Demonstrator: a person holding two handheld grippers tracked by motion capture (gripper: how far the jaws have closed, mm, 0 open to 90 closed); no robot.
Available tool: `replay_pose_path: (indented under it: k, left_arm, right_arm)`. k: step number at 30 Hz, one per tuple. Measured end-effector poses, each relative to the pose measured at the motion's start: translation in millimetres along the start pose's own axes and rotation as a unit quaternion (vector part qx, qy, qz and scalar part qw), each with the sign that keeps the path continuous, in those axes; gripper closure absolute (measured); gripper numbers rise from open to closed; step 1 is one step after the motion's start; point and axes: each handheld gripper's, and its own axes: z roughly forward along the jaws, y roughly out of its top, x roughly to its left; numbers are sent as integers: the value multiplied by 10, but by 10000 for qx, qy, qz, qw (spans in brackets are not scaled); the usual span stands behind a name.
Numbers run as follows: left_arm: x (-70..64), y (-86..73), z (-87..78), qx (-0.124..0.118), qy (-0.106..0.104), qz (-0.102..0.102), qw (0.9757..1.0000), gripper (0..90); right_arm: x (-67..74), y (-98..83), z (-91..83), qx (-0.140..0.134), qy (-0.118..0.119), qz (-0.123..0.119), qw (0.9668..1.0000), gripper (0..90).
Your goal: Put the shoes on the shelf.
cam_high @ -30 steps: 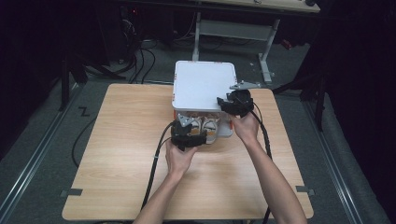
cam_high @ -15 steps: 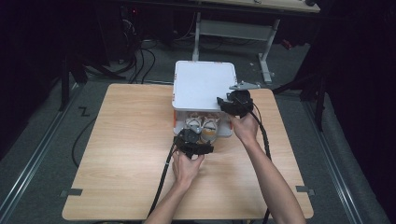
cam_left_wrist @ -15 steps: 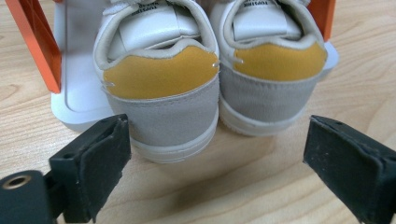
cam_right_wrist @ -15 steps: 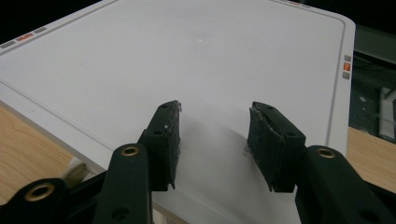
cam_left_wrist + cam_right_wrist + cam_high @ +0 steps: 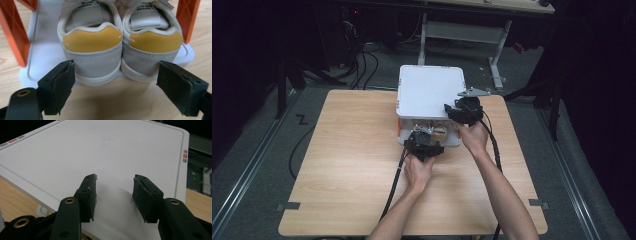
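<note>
Dark floor and trailing cables are surrounding a wooden table [image 5: 342,165], and at its far middle a white shoe box [image 5: 430,92] with orange corner posts [image 5: 15,35] is standing with its lid raised. Inside, at the box's six o'clock opening, a pair of small shoes [image 5: 92,50] with grey suede heels and yellow heel tabs is sitting side by side on the white floor of the box, heels pointing out toward the person, probably so they can be pulled straight out.

Just outside those heels, the left gripper [image 5: 116,82] is facing them with jaws spread wide and nothing between the pads; the left pad is standing at the outer edge of one heel, the right pad past the other, so it looks set to straddle both shoes at once. In the high view this left gripper [image 5: 424,146] is sitting at the box front.

At the lid's four o'clock corner, the right gripper [image 5: 115,197] is hovering over or resting on the white lid, jaws half parted and gripping nothing visible, seemingly steadying the lid so the opening remains clear.

Compared with a second ago, the left hand [image 5: 418,170] is sitting closer to the box mouth and slightly to the right, while the right hand [image 5: 474,137] is staying put.
</note>
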Motion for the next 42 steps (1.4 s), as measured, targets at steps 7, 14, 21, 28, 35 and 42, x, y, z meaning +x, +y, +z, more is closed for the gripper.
replay_pose_path:
  k: [7, 14, 21, 28, 35, 42]
  left_arm:
    - [-23, 61, 132, -55, -14, -121, 9999, 162]
    - [-47, 102, 210, -172, -17, -247, 9995, 157]
    - [-70, 137, 250, -204, 28, -378, 9991, 151]
    - [49, 114, 158, -180, -79, -75, 9998, 187]
    - [223, 71, 11, -162, -349, 210, 9990, 187]
    - [387, 74, -193, -338, -648, 444, 9963, 199]
  right_arm:
    - [1, 0, 0, 3, -2, -2, 10000, 536]
    - [7, 2, 0, 12, -31, -4, 10000, 536]
    - [10, 3, 0, 18, -33, 10, 10000, 537]
    - [10, 5, -2, 13, -37, 11, 10000, 536]
    - [-6, 2, -9, -26, -14, 50, 10000, 508]
    - [-66, -58, -42, -226, 22, 220, 9995, 485]
